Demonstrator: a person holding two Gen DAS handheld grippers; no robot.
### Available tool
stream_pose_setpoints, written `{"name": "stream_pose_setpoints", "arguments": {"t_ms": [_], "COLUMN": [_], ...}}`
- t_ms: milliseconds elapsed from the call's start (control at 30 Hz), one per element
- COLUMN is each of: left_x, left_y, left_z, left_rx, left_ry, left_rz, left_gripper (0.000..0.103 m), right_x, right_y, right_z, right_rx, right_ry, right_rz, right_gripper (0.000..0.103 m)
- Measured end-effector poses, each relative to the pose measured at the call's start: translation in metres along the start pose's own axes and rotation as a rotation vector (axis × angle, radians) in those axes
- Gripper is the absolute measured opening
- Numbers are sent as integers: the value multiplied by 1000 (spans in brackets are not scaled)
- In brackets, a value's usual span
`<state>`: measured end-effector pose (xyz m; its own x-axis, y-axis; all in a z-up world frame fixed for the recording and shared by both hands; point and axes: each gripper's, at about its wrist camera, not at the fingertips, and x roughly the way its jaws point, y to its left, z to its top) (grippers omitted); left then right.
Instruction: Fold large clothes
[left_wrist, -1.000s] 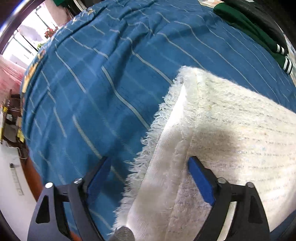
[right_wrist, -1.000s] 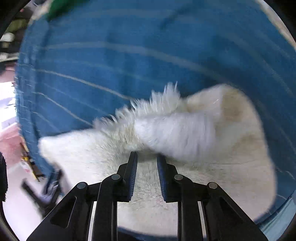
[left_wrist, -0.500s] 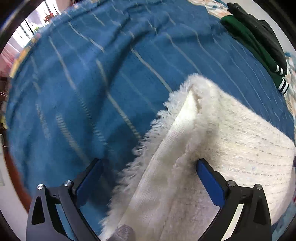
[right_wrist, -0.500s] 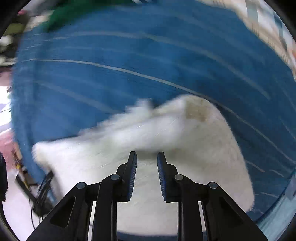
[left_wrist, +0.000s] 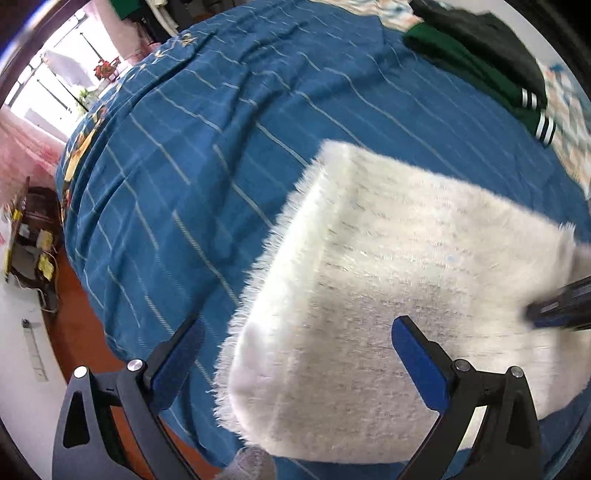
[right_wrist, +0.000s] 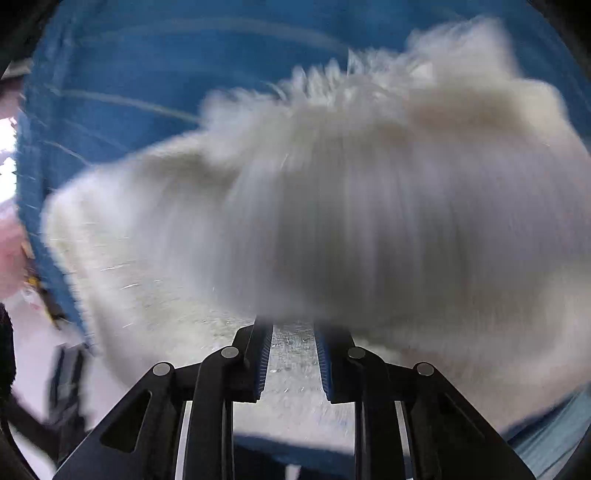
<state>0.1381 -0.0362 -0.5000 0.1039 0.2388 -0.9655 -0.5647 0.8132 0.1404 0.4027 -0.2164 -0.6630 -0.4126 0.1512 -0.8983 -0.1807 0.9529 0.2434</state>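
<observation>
A fluffy white garment (left_wrist: 399, 280) lies folded on the blue striped bedspread (left_wrist: 207, 122). My left gripper (left_wrist: 299, 343) is open and empty, its jaws wide apart over the garment's near left edge. In the right wrist view the garment (right_wrist: 332, 206) fills the frame, blurred by motion, with a fold lifted in front of the camera. My right gripper (right_wrist: 293, 332) is nearly closed on that raised fold of the garment. The right gripper also shows in the left wrist view (left_wrist: 561, 302) at the garment's right edge.
A dark green and black garment (left_wrist: 487, 62) lies at the far right of the bed. A patterned cloth (left_wrist: 569, 122) lies beyond it. The bed's left edge drops to a red-brown floor (left_wrist: 77, 325) with cluttered furniture (left_wrist: 29, 229).
The left gripper pulled back and up, and the garment's left edge now lies flat. The right gripper has carried a fold of the garment up toward the camera, moving fast.
</observation>
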Motion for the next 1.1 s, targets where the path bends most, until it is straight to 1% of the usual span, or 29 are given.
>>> {"name": "stream_pose_setpoints", "arguments": {"t_ms": [33,67,100,133,167,200,267,300,367,400,433,467,500,533,567,600,633,667,700,733,767,800,833,900,933,967,1000,1033,1100], "left_x": [5,10,16,26,35,45,57,59,62,64,67,68,70,70,68,65,56,45,31,15,-2,-14,-26,-34,-32,-29,-21,-10,14], "left_y": [-5,-8,-12,-16,-20,-23,-25,-25,-22,-20,-16,-13,-10,-8,-8,-9,-11,-14,-22,-30,-44,-56,-73,-108,-131,-141,-156,-170,-190], "left_z": [-1,-2,-2,-3,-4,-4,-4,-3,2,5,9,10,13,15,17,19,20,21,21,21,21,21,20,19,18,15,16,18,23], "left_rx": [17,31,47,66,86,101,106,104,92,87,72,62,48,54,63,68,74,85,102,123,149,166,184,206,215,220,225,236,266], "left_ry": [-6,-13,-11,-5,5,17,6,-4,-22,-18,-7,-3,6,28,37,42,35,20,-3,-31,-59,-75,-88,-83,-73,-65,-52,-34,1], "left_rz": [8,22,35,47,61,66,44,31,-1,-20,-48,-63,-82,-97,-98,-88,-69,-61,-66,-79,-78,-81,-105,-124,-139,-141,-140,-143,-101], "left_gripper": [103,103,103,103,103,103,103,103,103,103,103,103,103,103,103,103,103,103,103,103,103,103,103,103,103,103,103,103,103], "right_x": [-22,-46,-61,-72,-73,-62,-15,-14,-18,-20,-24,-33,-47,-68,-82,-98,-108,-118,-124,-125,-118,-113,-104,-75,-52,-33,-15,-3,17], "right_y": [-4,-10,-17,-26,-35,-46,-55,-50,-44,-43,-46,-53,-64,-83,-93,-108,-122,-142,-163,-184,-204,-226,-243,-263,-265,-271,-271,-278,-286], "right_z": [-5,-9,-9,-6,2,10,34,41,54,56,55,51,46,37,24,2,-18,-45,-75,-91,-118,-132,-152,-178,-187,-186,-187,-185,-174], "right_rx": [2,6,18,36,49,64,55,41,50,35,38,53,64,78,96,124,154,198,255,294,356,416,484,573,610,634,652,678,705], "right_ry": [-56,-131,-186,-240,-267,-252,-156,-162,-82,-66,-64,-75,-111,-171,-231,-310,-371,-440,-491,-511,-518,-513,-517,-538,-551,-575,-599,-634,-685], "right_rz": [32,44,25,-12,-54,-88,-79,-86,-116,-116,-95,-47,14,88,151,222,262,288,299,309,320,323,339,403,434,500,548,587,672], "right_gripper": [23,23,23,23,23,23,22,22,22,22,23,23,24,25,36,44,64,76,77,77,77,77,77,77,77,77,77,77,77]}}
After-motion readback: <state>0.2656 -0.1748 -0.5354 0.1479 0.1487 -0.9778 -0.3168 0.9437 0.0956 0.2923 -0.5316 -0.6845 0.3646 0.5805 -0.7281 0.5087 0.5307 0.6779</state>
